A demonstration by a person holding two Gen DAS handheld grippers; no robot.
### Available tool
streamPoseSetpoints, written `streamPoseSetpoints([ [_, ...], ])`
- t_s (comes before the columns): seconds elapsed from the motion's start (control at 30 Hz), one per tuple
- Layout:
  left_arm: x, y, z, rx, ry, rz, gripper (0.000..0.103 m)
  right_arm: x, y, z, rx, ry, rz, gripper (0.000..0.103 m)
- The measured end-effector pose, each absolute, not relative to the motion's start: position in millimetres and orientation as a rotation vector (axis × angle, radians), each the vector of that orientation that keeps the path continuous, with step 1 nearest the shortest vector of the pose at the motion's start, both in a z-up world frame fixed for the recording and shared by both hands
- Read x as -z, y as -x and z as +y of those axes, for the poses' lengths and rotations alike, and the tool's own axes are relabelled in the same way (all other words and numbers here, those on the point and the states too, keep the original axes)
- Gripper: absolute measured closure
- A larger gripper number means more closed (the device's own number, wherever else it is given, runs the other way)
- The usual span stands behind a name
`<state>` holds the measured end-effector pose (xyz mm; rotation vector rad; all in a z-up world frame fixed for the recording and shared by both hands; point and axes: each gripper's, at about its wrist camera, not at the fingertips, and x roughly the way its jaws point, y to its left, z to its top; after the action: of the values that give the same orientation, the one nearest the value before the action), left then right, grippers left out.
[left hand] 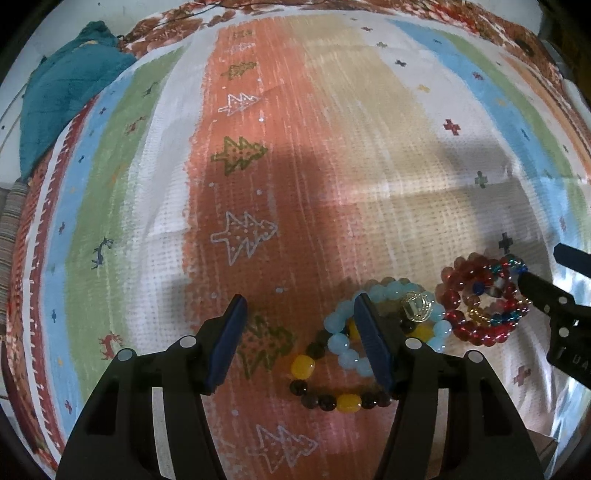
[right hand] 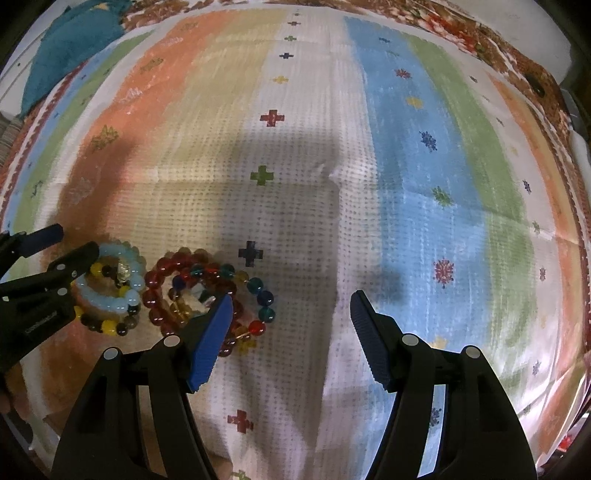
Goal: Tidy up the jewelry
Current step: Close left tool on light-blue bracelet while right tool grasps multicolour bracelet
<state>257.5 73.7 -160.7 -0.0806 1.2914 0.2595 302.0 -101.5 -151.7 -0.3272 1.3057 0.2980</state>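
Several bead bracelets lie on a striped cloth (left hand: pixel 332 155). A light blue bracelet (left hand: pixel 341 343) with a clear charm overlaps a yellow and dark brown one (left hand: pixel 347 402). A red bracelet (left hand: pixel 452 299) and a multicoloured one (left hand: pixel 511 314) lie to their right. My left gripper (left hand: pixel 301 345) is open, its right finger over the blue bracelet. In the right wrist view the red bracelet (right hand: pixel 157 286), blue bracelet (right hand: pixel 110 301) and teal beads (right hand: pixel 264 297) lie at the left. My right gripper (right hand: pixel 288 341) is open, its left finger over the multicoloured pile.
A teal cloth (left hand: pixel 66 96) is bunched at the far left corner. A floral brown fabric (left hand: pixel 162 33) borders the far edge. The striped cloth (right hand: pixel 424 184) stretches right and ahead in the right wrist view.
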Motion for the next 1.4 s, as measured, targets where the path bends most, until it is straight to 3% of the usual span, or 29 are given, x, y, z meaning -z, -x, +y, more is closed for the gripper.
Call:
streamPoseSetpoints([
  [0.47,168,-260,81,-0.221,0.105,1.319,0.044,167,-308,-97,-0.28,0.384,1.302,0.039],
  [0.63,168,-259,76,-0.209,0.1,1.32,0.053,165,-303,-94,-0.288,0.402,1.294,0.058],
  [0.93,175,-257,67,-0.19,0.041,1.348,0.061,164,-298,-96,-0.287,0.415,1.287,0.064],
  [1.03,175,-257,64,-0.193,0.038,1.338,0.07,162,-300,-98,-0.281,0.418,1.283,0.07],
  [1.17,174,-256,64,-0.194,0.043,1.334,0.092,160,-304,-104,-0.271,0.42,1.279,0.08],
  [1.23,171,-254,65,-0.194,0.055,1.33,0.092,158,-305,-106,-0.268,0.425,1.272,0.087],
  [1.4,162,-249,69,-0.198,0.075,1.307,0.092,151,-304,-110,-0.272,0.43,1.253,0.092],
])
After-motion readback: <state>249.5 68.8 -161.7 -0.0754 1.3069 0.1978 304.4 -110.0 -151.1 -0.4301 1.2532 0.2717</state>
